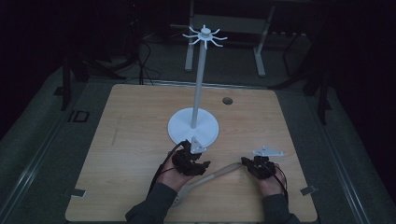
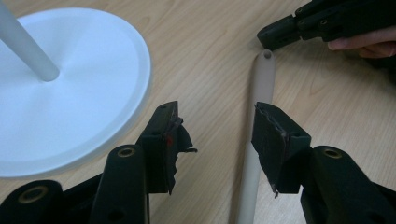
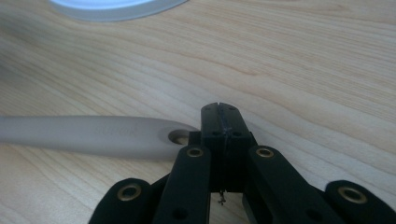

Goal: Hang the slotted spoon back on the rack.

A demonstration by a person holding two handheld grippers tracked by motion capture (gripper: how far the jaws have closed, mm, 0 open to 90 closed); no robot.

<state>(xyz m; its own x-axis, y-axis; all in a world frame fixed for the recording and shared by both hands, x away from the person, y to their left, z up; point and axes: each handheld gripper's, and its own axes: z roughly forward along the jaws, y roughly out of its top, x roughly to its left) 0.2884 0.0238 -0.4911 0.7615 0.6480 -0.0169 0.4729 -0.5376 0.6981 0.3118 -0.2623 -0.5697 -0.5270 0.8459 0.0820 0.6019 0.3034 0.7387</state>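
My left tongs (image 2: 217,140) stand released astride the beige utensil handle (image 2: 258,93) lying on the wooden counter (image 1: 140,140); my right tongs (image 3: 219,116) are clenched empty at its holed end. Nothing hangs yet on the white hook stand (image 1: 198,88), I judge; beyond, a dark room

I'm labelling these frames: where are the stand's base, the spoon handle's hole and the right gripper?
stand's base (image 2: 70,93), left gripper view, flat top.
spoon handle's hole (image 3: 177,136), right gripper view, handle tip.
right gripper (image 3: 221,112), right gripper view, jaw tips.
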